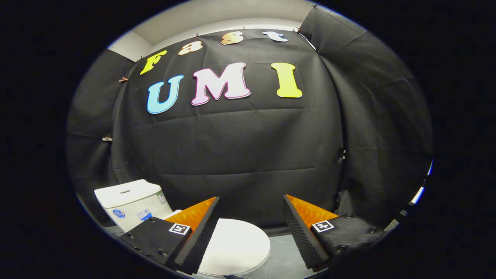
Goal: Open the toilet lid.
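Nothing of the job is done yet, as far as I can judge: the toilet lid (236, 244) lies flat and closed on the bowl, and my claw (252, 217) hangs in the air above it with its two fingers spread wide apart, holding nothing. The lid sits low, between the fingers and a little toward the left one, whose tip overlaps the lid's near-left part in my view (I cannot tell whether it is close or well above). What is left is the whole task: bring the claw down to the lid's front edge, get a finger under or the pair around the rim, and swing the lid up toward the tank (130, 199).

The tank stands behind and to the left of the lid, white, with a button recess on top and a sticker on its side. Behind everything hangs the black cloth wall (248, 155), and a patch of grey floor (281, 255) shows to the right of the bowl. I see nothing lying on the lid or standing in the way; my one worry is the tank, which I judge will stop the lid's swing.
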Action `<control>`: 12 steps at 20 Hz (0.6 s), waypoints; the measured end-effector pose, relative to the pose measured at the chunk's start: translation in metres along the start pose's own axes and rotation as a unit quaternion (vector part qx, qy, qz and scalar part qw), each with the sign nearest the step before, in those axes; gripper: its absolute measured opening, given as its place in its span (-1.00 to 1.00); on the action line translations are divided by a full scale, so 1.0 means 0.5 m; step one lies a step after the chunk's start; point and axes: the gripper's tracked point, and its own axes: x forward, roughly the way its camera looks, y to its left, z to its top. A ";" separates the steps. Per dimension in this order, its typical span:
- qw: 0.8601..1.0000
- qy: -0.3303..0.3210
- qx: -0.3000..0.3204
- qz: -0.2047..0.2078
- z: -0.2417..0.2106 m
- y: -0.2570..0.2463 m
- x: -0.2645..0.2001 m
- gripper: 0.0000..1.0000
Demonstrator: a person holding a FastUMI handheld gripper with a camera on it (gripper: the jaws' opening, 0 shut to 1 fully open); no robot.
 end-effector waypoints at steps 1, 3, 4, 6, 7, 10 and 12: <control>1.000 0.009 0.001 0.000 -0.019 -0.009 -0.010 0.96; 0.999 0.039 0.014 -0.002 -0.073 -0.023 -0.024 0.96; 0.998 0.058 0.022 -0.006 -0.103 -0.033 -0.029 0.96; 0.995 0.095 0.029 -0.013 -0.166 -0.047 -0.045 0.96; 0.994 0.107 0.028 -0.016 -0.193 -0.056 -0.055 0.97; 0.988 0.145 0.042 -0.017 -0.268 -0.071 -0.080 0.97; 0.983 0.169 0.063 -0.017 -0.309 -0.075 -0.088 0.97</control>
